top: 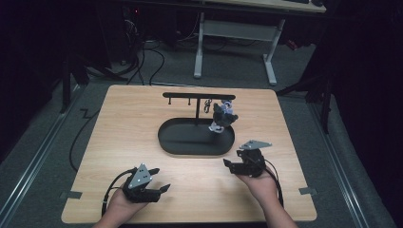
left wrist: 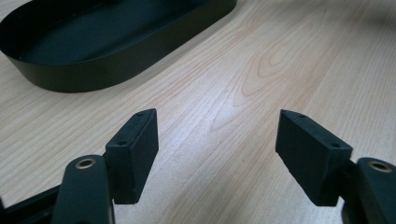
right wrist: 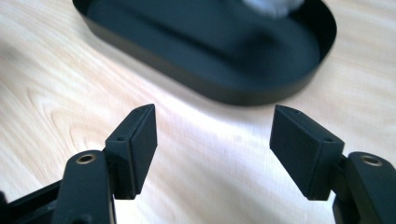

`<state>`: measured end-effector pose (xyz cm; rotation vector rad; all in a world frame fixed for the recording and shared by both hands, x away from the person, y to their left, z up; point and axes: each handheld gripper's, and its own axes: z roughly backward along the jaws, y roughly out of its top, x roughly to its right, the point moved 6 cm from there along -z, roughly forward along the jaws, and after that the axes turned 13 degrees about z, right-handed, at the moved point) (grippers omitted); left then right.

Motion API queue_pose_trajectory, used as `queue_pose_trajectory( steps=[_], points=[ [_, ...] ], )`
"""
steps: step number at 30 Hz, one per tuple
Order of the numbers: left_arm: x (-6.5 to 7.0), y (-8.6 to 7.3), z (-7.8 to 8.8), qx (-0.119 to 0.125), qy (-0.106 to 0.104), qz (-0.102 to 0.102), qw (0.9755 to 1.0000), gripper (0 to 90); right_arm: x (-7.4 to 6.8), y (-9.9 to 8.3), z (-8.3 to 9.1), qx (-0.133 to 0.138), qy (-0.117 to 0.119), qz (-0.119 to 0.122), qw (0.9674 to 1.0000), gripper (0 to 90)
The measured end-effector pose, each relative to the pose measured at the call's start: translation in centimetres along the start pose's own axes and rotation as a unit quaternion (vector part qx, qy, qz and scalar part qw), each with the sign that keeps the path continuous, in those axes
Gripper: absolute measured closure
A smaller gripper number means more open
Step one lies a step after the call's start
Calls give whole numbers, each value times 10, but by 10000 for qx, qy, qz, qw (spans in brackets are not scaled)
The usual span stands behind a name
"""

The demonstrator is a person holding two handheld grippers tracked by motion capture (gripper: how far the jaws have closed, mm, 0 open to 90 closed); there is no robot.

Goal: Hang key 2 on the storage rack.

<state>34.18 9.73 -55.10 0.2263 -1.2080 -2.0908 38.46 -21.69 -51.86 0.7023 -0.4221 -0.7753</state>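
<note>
At the bottom left of the high view, the left hand-held gripper rests low over the worktop, its jaws spread wide with nothing between them. Its own view shows bare wood grain between the two black pads and the tray in the upper left of the frame.

At the lower right of the high view, the right hand-held gripper sits just off the tray's near right edge, pointing toward the left of the frame. Its jaws stand wide apart and hold nothing; in its own view only pale wood lies between them, with the tray across the top of the frame.

The oval black tray lies at the middle of the worktop. A black stand rises from its back, with a crossbar carrying small hooks. A grey and white toy hangs at the right end of the bar, above the right end of the tray. It shows as a pale blur at the top of the right gripper view.

Beyond the worktop, at the top of the high view, stand the white legs of a desk on a grey floor.
</note>
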Motion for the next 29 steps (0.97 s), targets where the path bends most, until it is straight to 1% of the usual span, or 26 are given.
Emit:
queue_pose_trajectory(
  steps=[3, 6, 7, 8, 11, 13, 15, 17, 20, 24, 26, 28, 29],
  points=[
    [1, -1, -2, -50, 2, -29, 10000, 307, -4, -22, 3, 132, -63, -24, 9999, 305],
    [2, -1, -2, -33, -16, 28, 10000, 307, -6, -42, 8, 268, -142, -139, 9994, 280],
    [2, -2, -3, -43, -13, 22, 10000, 307, -7, -49, 9, 317, -156, -224, 9991, 268],
    [3, -3, -3, -63, -6, 12, 10000, 307, -7, -55, 12, 331, -180, -240, 9990, 258],
    [4, -3, -3, -57, 3, 46, 10000, 306, -8, -74, 21, 403, -360, -275, 9982, 212],
    [5, -2, -4, -1, -31, 93, 10000, 305, -8, -86, 28, 476, -537, -309, 9969, 174],
    [6, -2, -5, -7, -33, 84, 10000, 303, -8, -95, 34, 532, -635, -358, 9959, 170],
    [7, -2, -7, -36, -23, 52, 10000, 302, -8, -96, 36, 596, -602, -412, 9956, 166],
    [8, -3, -7, -50, -14, 54, 10000, 300, -7, -92, 35, 639, -663, -351, 9951, 166],
    [7, -5, -2, -42, 21, 65, 10000, 299, -11, -88, 28, 608, -595, -311, 9959, 169],
    [4, -5, 1, -6, 34, 91, 10000, 298, -13, -87, 25, 520, -555, -293, 9967, 173],
    [1, -4, 5, 34, 53, 132, 9999, 298, -13, -85, 23, 540, -585, -236, 9965, 172],
    [1, -4, 5, 34, 53, 132, 9999, 298, -13, -85, 23, 537, -599, -251, 9964, 172]
  ],
)
